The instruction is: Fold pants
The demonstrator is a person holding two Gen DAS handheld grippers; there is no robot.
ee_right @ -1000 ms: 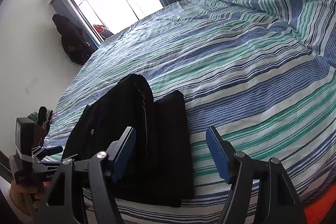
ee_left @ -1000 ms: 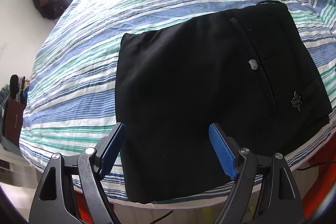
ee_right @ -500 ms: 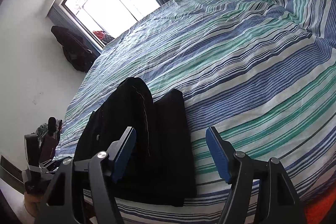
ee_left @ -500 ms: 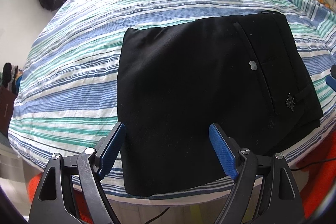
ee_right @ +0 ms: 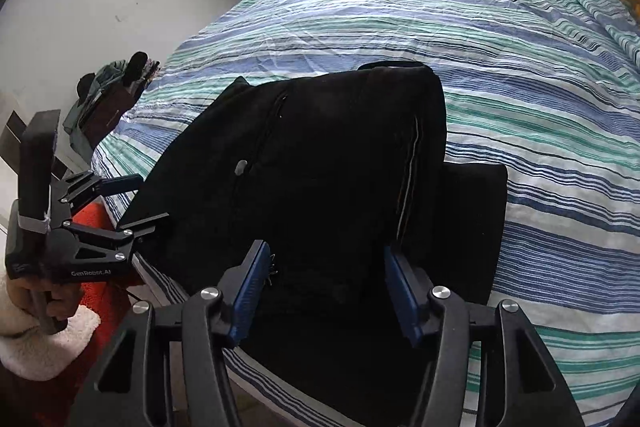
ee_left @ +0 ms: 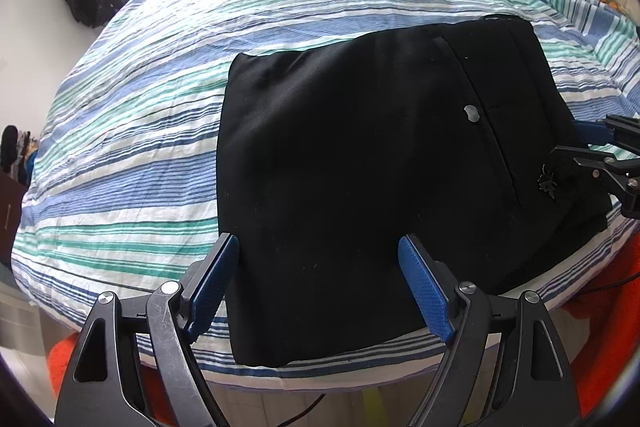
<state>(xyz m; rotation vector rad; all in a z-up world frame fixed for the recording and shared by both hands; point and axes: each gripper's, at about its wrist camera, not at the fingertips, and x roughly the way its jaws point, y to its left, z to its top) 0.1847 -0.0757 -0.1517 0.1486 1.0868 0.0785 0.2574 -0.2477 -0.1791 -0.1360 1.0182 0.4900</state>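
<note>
Black pants (ee_left: pixel 360 155), folds indistinct

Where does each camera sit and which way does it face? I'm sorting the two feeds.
Left wrist: on the left tongs, looking down over folded black pants on the striped bed; own blue fingers show.
Right wrist: on the right tongs, jaws just closing above the pants' thick end; the left tongs and a hand show.
Shared: pants, bed, and each view shows the other tongs.

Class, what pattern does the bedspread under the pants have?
The bedspread has blue, green and white stripes, clearest in the left wrist view.
</note>
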